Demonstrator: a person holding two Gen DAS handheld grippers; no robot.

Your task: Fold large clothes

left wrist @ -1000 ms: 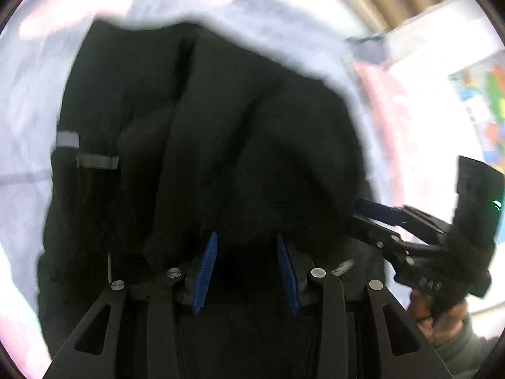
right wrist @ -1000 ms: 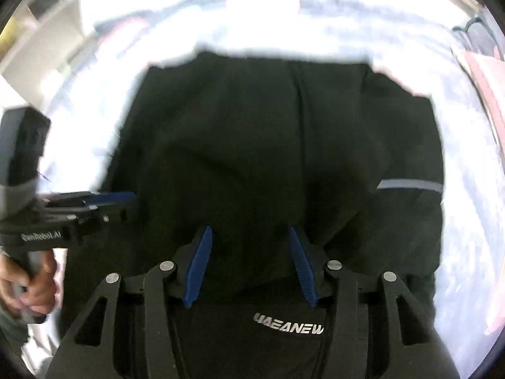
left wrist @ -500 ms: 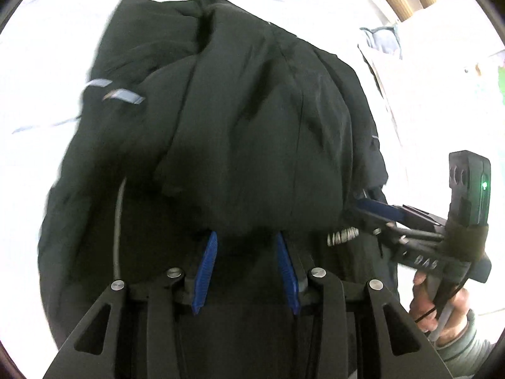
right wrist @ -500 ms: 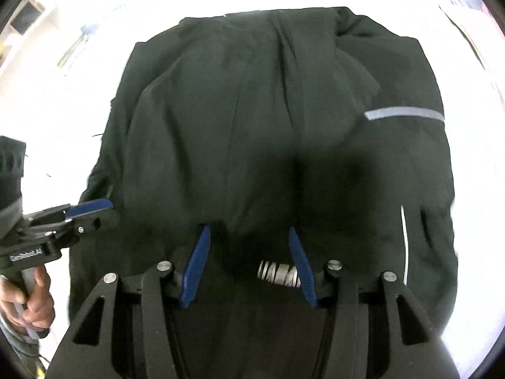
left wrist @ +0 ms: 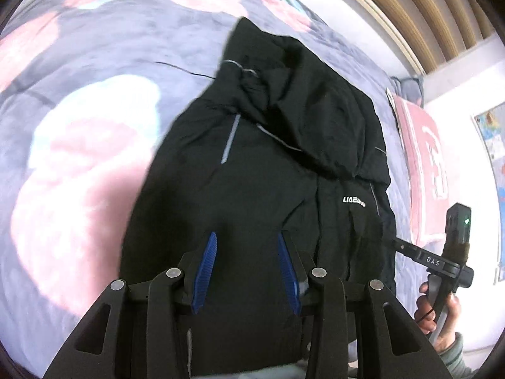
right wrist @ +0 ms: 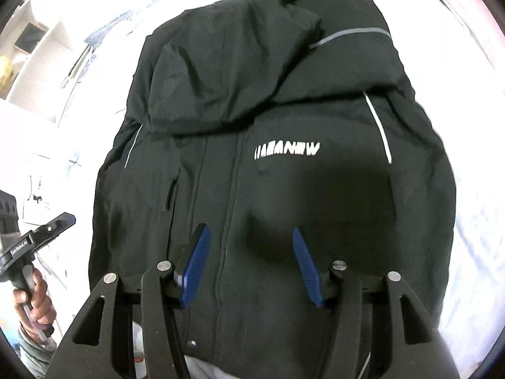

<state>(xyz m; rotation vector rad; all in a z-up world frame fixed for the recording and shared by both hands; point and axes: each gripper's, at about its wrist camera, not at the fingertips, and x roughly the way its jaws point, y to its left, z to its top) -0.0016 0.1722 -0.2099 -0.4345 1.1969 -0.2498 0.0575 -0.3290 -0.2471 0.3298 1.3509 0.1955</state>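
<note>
Bedspread (left wrist: 94,101): lilac with pink blotches, covering the bed under your work.

Jacket (right wrist: 268,110): black, hooded, grey reflective piping, lying front-up on the bedspread, hood (right wrist: 227,72) folded down over the chest. White chest lettering (right wrist: 286,151) reads roughly "UAEANEW".

Pink pillow (left wrist: 424,170): beside the jacket, white print unreadable.

Your left gripper (left wrist: 246,271): blue pads moderately apart over the jacket's lower front, not pinching cloth.

Your right gripper (right wrist: 249,268): jaws opening, nothing clamped between them. Its body, seen from the left wrist, reads "DAS".

Matt black cloth jacket (right wrist: 284,101); fleecy bedspread (left wrist: 94,72).
</note>
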